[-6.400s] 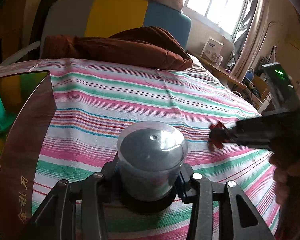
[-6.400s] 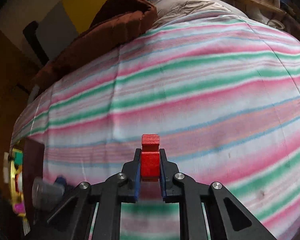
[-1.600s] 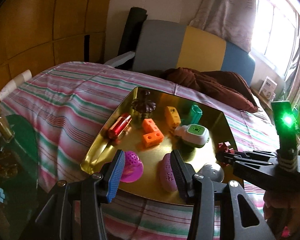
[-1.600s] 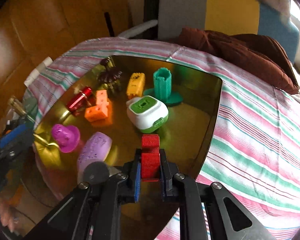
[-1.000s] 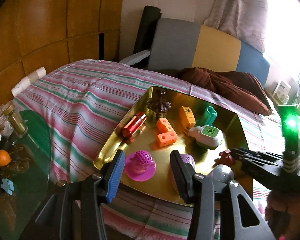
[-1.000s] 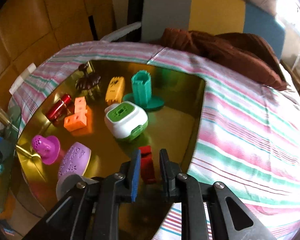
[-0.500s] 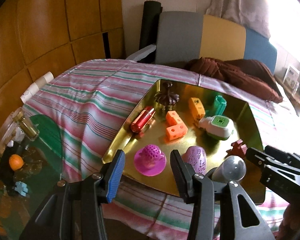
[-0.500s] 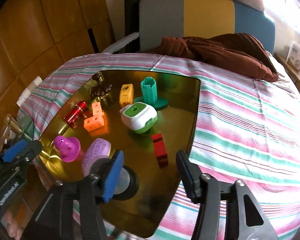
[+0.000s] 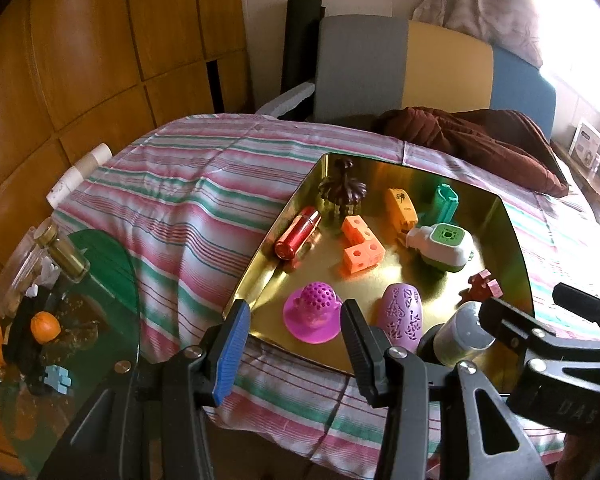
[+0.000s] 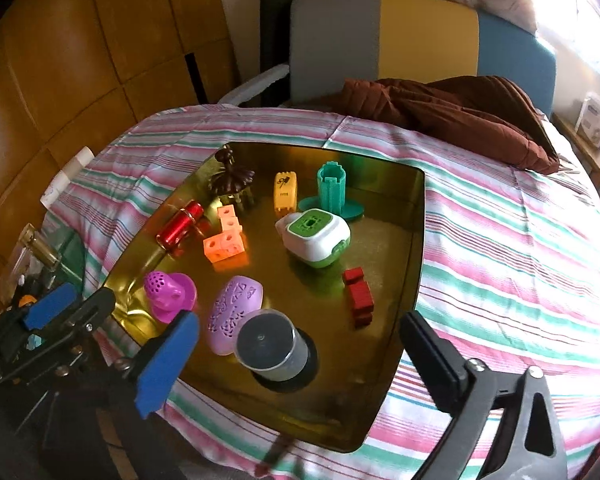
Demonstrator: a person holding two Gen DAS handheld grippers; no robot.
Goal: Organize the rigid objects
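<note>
right wrist: red block point(image 10: 358, 295) lies lengthwise toward right gripper point(image 10: 296, 350), jaws opening, empty.

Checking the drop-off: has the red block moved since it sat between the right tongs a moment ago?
Yes. The red block now lies on the gold tray, clear of the opening right tongs.

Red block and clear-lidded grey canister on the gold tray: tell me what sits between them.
Nothing. In the right wrist view, only bare gold tray separates the red block from the grey canister; the lilac oval piece lies on the canister's other side.
</note>
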